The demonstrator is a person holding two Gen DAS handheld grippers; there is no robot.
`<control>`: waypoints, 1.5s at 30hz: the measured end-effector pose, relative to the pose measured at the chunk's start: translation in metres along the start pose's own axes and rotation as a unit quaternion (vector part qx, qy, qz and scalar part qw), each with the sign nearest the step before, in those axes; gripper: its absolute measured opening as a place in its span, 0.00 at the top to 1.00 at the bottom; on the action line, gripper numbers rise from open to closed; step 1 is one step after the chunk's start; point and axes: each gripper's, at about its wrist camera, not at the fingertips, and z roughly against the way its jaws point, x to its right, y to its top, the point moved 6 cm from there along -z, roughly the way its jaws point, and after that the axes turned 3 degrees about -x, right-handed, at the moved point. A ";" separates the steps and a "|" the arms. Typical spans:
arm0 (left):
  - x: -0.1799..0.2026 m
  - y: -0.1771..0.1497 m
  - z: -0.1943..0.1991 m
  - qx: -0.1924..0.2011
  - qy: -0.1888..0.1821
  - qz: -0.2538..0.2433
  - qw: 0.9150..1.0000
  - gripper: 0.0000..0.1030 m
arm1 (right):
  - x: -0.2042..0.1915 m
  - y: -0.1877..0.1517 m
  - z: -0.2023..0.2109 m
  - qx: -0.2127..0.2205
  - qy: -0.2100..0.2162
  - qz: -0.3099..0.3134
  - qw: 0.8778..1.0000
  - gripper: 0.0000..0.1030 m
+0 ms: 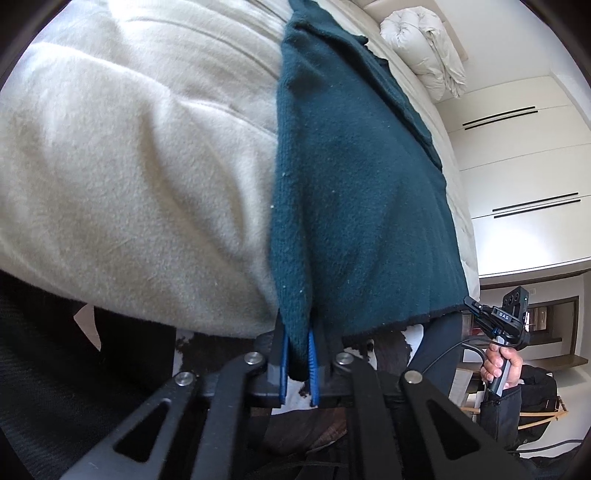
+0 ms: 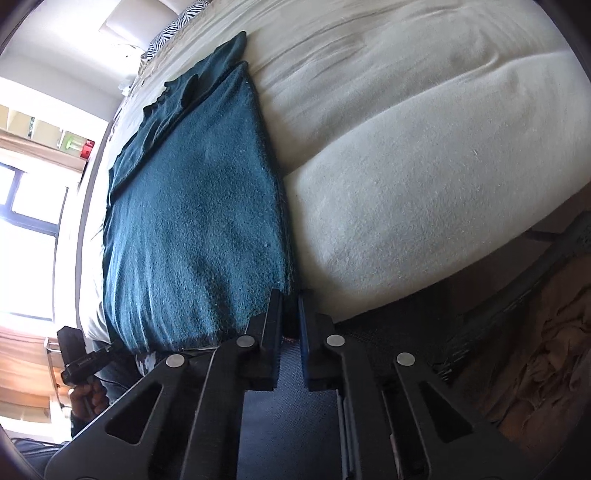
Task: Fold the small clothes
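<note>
On the cream bed cover [image 1: 129, 166] lay the dark teal garment [image 1: 354, 192], its long axis running from the near bed edge at 6 o'clock away toward 12 in both views, far end narrowing near the top of frame.

Hidden/unclear: garment type couldn't be told; its far end was bunched and overlapped, w/ a ragged edge, details too small. Near hem hung just over the bed edge. Floor under the bed was mostly blocked by tool linkages.

Left tool [image 1: 297, 365] was clenched on the garment's near corner: a fold of teal cloth sat pinched between the blue pads. Right tool [image 2: 291, 332] had its jaws drawn nearly together at the other near corner; cloth edge ran down into the narrow gap, so it was gripping the garment, tho the pinched bit itself was in shadow.

Left wrist view alone showed a rolled pale duvet [image 1: 424, 48] at 1 o'clock, white cupboard fronts [image 1: 517, 166] at 3, and the right hand [image 1: 498, 365] on its handle at 4. Right wrist view alone showed a bright window [image 2: 33, 206] at 9, a zebra-print cushion [image 2: 173, 26] at 11, and the left hand [image 2: 88, 398] at 8.
</note>
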 end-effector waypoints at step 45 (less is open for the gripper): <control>0.014 0.046 0.072 0.171 -0.142 0.059 0.973 0.96 | -0.042 0.026 0.056 0.133 0.169 -0.036 0.976 0.94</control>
